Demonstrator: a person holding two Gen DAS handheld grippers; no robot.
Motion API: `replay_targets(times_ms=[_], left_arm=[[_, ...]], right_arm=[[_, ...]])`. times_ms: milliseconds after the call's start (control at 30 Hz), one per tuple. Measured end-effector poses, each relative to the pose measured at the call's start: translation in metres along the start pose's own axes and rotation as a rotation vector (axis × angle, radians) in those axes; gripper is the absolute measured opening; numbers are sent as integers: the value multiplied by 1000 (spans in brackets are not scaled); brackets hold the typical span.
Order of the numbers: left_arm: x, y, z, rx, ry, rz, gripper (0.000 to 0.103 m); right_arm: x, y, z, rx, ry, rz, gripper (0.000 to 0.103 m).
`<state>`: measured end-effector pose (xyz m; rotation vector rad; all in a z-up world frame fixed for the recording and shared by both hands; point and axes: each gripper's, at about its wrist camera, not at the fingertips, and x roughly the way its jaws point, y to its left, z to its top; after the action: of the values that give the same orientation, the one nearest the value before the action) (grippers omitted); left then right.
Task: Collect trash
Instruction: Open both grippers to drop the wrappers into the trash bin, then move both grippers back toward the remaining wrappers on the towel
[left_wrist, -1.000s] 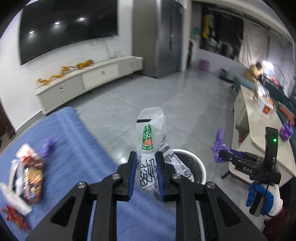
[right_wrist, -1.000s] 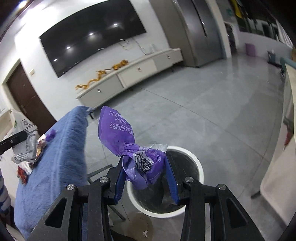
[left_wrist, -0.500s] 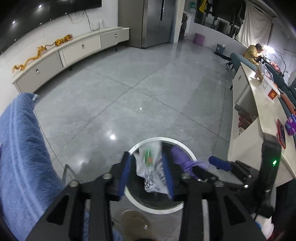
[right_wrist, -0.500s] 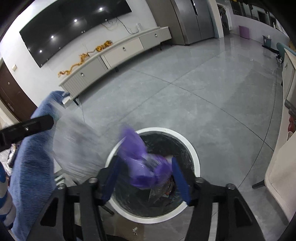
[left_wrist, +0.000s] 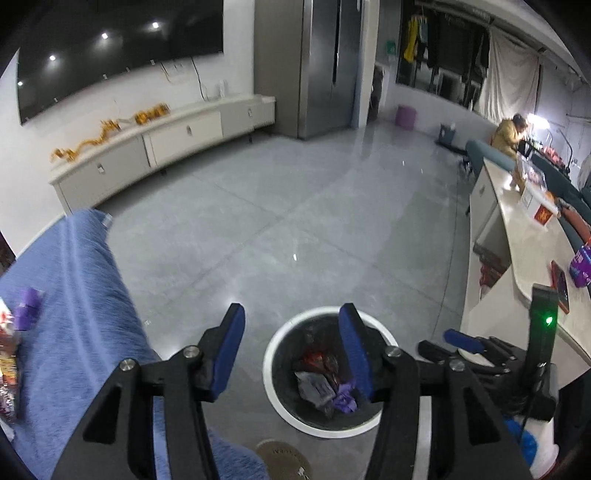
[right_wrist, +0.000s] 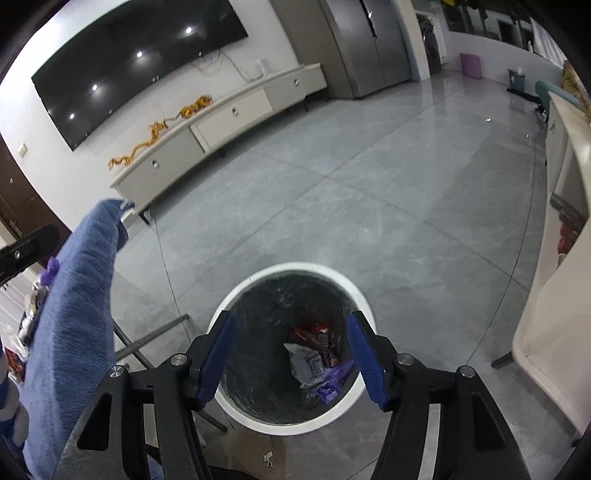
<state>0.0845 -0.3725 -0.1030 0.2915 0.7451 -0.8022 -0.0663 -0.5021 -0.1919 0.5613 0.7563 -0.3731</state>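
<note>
Only the left wrist view shows the right claw (left_wrist: 452, 341), off to the right of the left claw (left_wrist: 291, 345), and a purple wrapper (left_wrist: 27, 308) on the blue-covered worktop (left_wrist: 81, 314) far to its left. Snack packets at that view's left edge are cut off and blurred. Both claws are opening, nothing between their pads. Below the right claw (right_wrist: 291, 354), the white-rimmed bin (right_wrist: 354, 291) holds a grey wrapper (right_wrist: 304, 363), purple wrapper (right_wrist: 334, 380) and red packets (right_wrist: 312, 332).
</note>
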Motion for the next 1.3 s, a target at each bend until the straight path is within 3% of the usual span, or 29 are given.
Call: replay_targets(times_ms=[300, 433, 600, 1133, 1300], left_arm=[[-90, 37, -12, -22, -120, 70, 51], [-133, 61, -23, -53, -180, 149, 52], [-181, 105, -50, -131, -237, 270, 62], [-302, 261, -191, -453, -276, 594, 63], [-312, 289, -233, -518, -239, 604, 63]], right_arm=[[-81, 30, 21, -42, -174, 15, 63], [-106, 58, 25, -88, -221, 47, 63], [-125, 99, 26, -157, -241, 106, 65], [-144, 213, 26, -343, -266, 216, 65], [-135, 243, 20, -388, -230, 248, 65]])
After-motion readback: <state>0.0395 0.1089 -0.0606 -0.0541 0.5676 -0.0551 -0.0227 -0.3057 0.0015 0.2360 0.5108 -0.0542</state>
